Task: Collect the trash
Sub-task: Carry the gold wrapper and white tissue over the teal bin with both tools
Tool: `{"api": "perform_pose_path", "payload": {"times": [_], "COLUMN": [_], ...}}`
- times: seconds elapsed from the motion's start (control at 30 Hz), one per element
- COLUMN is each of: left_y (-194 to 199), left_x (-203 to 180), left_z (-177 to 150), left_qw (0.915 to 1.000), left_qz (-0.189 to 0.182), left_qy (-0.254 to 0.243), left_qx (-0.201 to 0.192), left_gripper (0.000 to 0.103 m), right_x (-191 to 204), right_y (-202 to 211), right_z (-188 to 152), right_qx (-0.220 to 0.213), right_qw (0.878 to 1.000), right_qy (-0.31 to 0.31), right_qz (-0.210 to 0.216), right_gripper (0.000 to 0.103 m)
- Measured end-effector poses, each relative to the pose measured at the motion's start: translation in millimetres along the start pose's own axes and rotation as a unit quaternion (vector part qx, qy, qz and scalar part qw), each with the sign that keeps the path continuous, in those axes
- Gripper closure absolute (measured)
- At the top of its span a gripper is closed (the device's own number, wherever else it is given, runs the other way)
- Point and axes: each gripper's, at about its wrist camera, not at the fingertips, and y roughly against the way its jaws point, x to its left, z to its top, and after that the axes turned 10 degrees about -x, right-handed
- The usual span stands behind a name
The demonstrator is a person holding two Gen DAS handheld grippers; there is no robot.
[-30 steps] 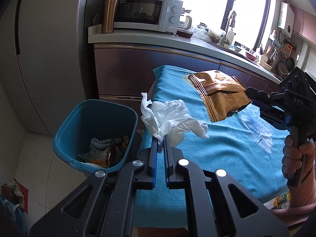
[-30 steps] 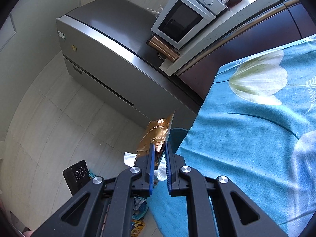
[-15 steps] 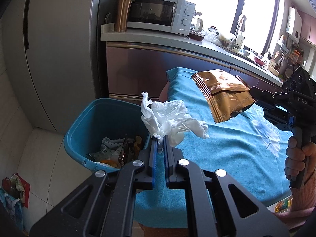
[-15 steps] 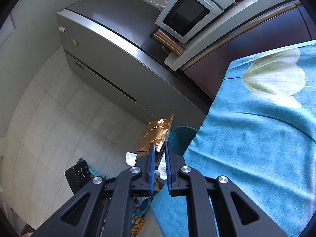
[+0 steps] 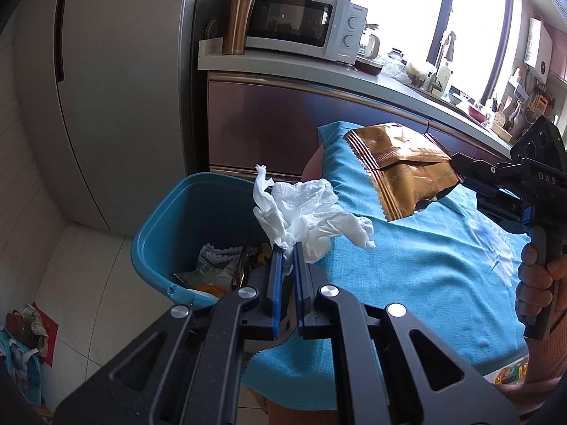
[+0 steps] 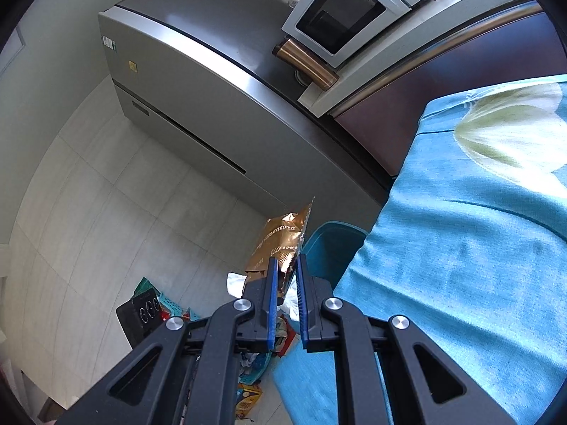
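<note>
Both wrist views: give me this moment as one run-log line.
left tongs: shut on crumpled tissue | right tongs: shut on brown snack wrapper | blue bin: beside table, holds trash | both items undropped

From the left wrist view, the bin (image 5: 198,219) stands on the floor at the tabletop's (image 5: 425,265) nine o'clock side, against its edge, with wrappers (image 5: 212,265) lying in it. The tissue (image 5: 304,212) hangs over the bin's near rim, the bag (image 5: 400,166) at its two o'clock above the tabletop. Behind, at twelve o'clock, the counter (image 5: 283,67) carries a microwave (image 5: 301,24), a mug (image 5: 237,17) just at its nine o'clock; the fridge (image 5: 106,88) stands beside.
</note>
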Motion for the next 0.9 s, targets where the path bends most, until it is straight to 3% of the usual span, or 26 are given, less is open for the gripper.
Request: {"api": "perform_pose_path", "payload": {"times": [0.9], "left_y": [-16], "left_x": [28], "left_z": [0], "left_qw": [0.9994], "left_qz": [0.029], "left_qy": [0.016], "left_qx": [0.012], "left_gripper": [0.096], "right_x": [7], "right_y": [-40], "right_z": [-3], "right_qx": [0.029], "right_qw": [1.000], "right_qy": [-0.003], "right_qz": [0.000], "right_gripper": [0.094]}}
